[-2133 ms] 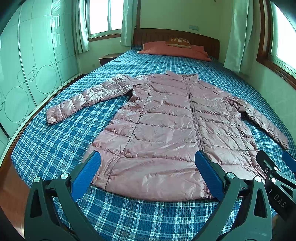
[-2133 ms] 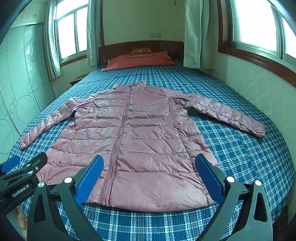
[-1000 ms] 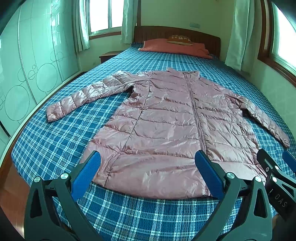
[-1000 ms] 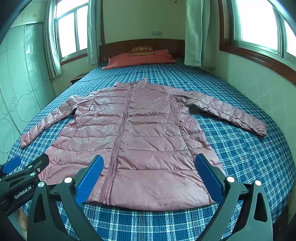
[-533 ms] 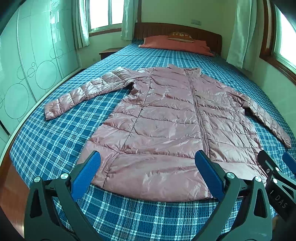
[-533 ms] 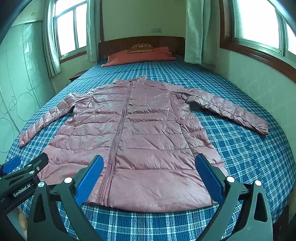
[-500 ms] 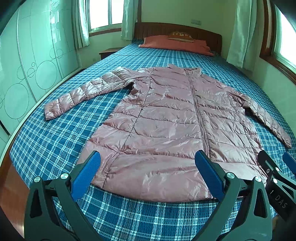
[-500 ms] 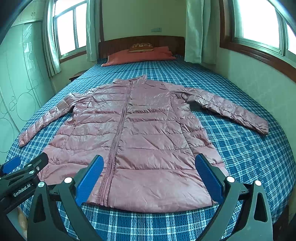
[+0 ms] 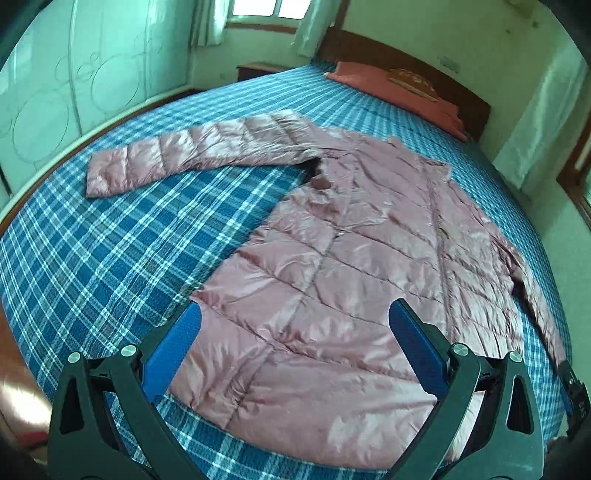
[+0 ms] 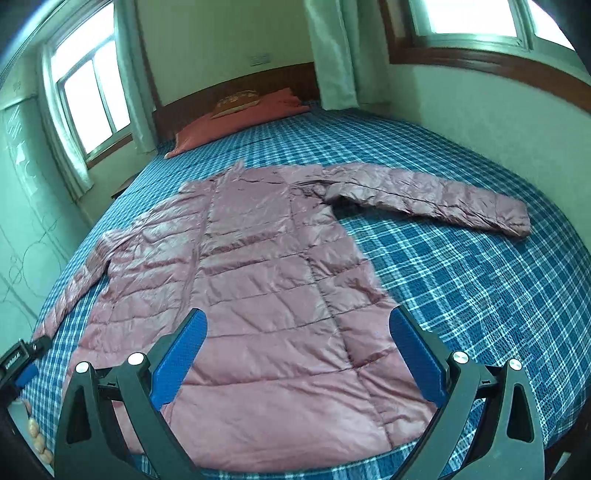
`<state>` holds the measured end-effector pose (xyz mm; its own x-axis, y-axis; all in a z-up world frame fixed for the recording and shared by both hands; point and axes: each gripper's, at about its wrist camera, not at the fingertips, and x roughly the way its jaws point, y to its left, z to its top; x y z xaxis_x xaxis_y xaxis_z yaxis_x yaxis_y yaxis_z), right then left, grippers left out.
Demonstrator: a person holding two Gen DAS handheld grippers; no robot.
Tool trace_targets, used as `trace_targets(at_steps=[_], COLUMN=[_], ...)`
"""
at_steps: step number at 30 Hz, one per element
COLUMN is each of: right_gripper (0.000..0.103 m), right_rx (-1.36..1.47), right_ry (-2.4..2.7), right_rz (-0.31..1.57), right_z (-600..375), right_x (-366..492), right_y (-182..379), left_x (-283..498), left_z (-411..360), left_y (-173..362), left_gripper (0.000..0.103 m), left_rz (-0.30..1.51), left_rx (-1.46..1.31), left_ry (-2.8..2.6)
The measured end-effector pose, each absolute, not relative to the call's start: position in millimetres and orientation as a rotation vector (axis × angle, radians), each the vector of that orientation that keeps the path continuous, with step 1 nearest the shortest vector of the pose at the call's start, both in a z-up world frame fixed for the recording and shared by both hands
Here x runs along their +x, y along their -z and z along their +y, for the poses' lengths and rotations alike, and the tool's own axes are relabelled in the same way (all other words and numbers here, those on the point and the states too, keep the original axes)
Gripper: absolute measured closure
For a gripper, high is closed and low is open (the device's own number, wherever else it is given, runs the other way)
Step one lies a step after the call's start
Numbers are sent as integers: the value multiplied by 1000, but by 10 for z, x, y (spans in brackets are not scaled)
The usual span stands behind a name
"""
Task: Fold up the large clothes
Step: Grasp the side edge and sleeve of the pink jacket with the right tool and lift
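A pink quilted down jacket (image 9: 354, 266) lies flat and zipped on the blue plaid bed (image 9: 110, 236), both sleeves spread out; it also shows in the right wrist view (image 10: 266, 295). My left gripper (image 9: 295, 354) is open and empty above the jacket's lower left part near the hem. Its left sleeve (image 9: 184, 155) stretches away to the left. My right gripper (image 10: 295, 358) is open and empty above the jacket's lower right part. The right sleeve (image 10: 436, 203) stretches to the right.
An orange pillow (image 10: 240, 114) lies at the wooden headboard (image 9: 413, 70). A wardrobe (image 9: 55, 85) stands left of the bed, a wall with a window (image 10: 480, 18) right of it. The other gripper shows at the frame edge (image 10: 18, 362).
Both grippers have moved closer over the jacket's hem and tilted outward, the left toward the left sleeve, the right toward the right sleeve. Both stay open. The jacket has not moved.
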<state>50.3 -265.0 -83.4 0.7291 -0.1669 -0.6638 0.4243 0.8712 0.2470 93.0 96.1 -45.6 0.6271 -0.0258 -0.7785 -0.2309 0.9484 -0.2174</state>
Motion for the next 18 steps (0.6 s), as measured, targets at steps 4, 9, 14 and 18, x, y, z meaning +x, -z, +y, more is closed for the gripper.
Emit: trace_targets(at_steps=[4, 9, 14, 18], right_gripper=[5, 6, 25, 25], right_rx=[578, 753, 912, 1029], right_ry=[402, 524, 598, 631], right_rz=[634, 580, 510, 443], right_z=[-3438, -4349, -5063, -5416], right_x=[553, 552, 517, 494], right_y=[1008, 1309, 1583, 1750], left_x=[1199, 1456, 1629, 1733], left_z=[1456, 2010, 2407, 2535], left_y=[724, 1025, 1215, 1286], left_gripper=[2, 2, 2, 2], left_rz=[906, 908, 910, 913], left_rx=[-333, -319, -341, -378], left_ry=[-324, -552, -676, -683])
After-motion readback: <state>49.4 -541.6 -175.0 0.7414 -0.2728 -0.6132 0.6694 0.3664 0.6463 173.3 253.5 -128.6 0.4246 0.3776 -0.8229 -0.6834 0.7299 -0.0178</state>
